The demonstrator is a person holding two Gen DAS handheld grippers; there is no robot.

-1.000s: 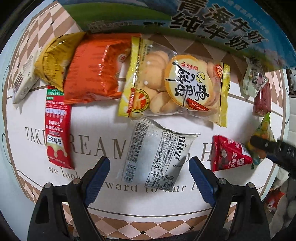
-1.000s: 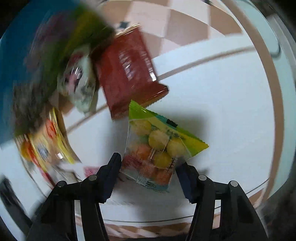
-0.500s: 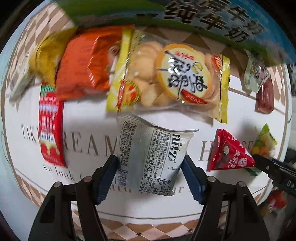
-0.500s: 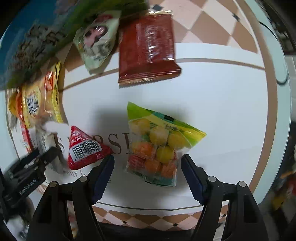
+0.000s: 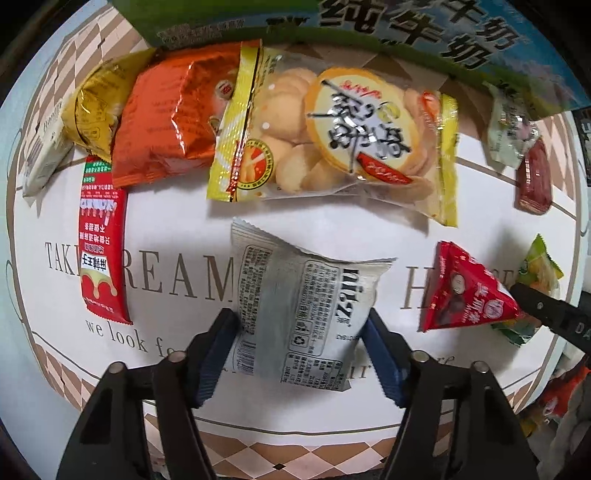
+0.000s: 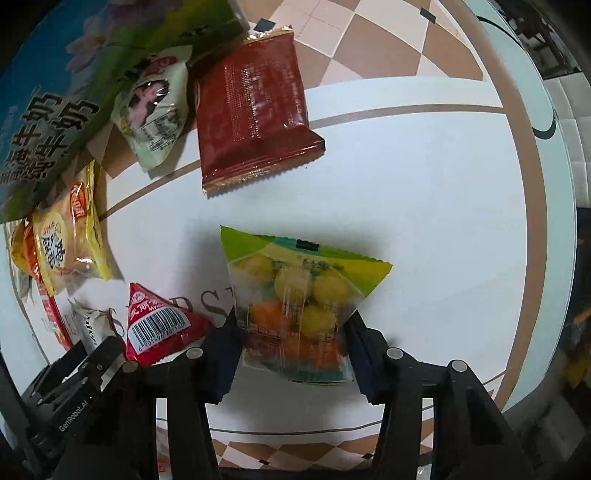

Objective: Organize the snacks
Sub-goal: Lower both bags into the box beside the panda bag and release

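Grabbing comes first — the left gripper (image 5: 299, 347) has just squeezed onto the grey packet (image 5: 303, 314) mid-table, and the right gripper (image 6: 291, 354) onto the fruit candy bag (image 6: 299, 302). Next, lift both gently.

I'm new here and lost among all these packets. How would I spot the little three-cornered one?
Start at the blue and green milk carton along the table's far side, then come down past the big yellow biscuit bag onto the white part of the table. There, between the silver packet and the green fruit-candy bag, lies the red triangular packet, the only pyramid shape among flat packs.
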